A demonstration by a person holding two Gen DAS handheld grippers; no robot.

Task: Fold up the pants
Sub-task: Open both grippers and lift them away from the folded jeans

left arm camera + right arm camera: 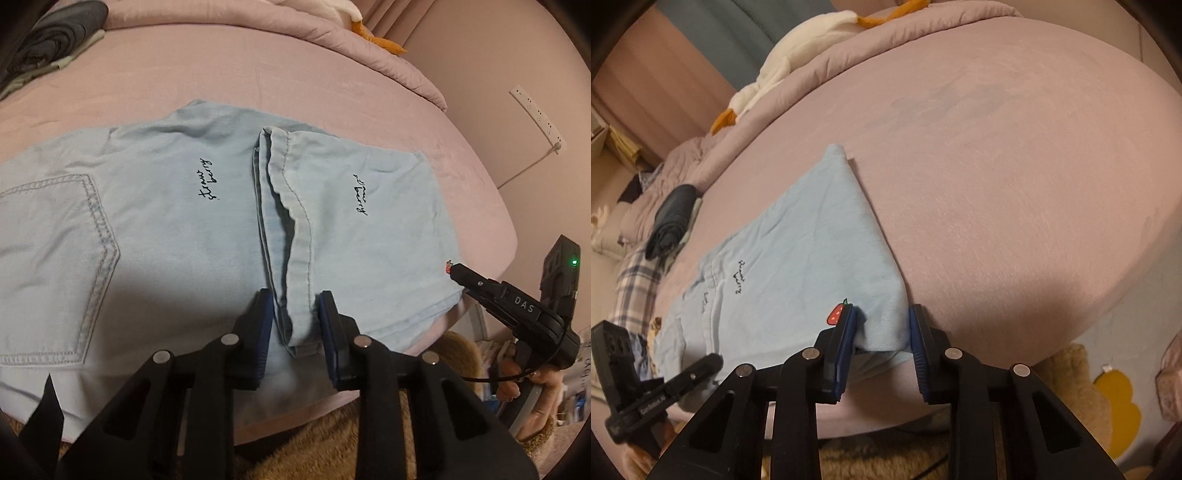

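Pants (155,206) of pale blue denim lie spread flat on the pink bed (332,85), folded so that the hemmed leg ends (284,206) rest on top of the seat, near the back pocket (55,269) at 9 o'clock in the left wrist view. Black script is printed on both layers.

Left tool (295,328) sits at 6 o'clock of its own view, its blue pads (263,332) standing on either side of the bunched hem edge at the near side of the bed; a gap shows beside the cloth, so the jaws look parted and not pressing. Right tool (877,343) straddles the near corner of the folded cloth next to a small red strawberry patch (835,314); its pads are likewise apart, with the fabric between them but loose.

A dark folded garment (55,33) lies at 10 o'clock on the bed, well apart from the pants, and a white and orange plush toy (798,48) rests on the rumpled quilt (923,22) at 12 o'clock.
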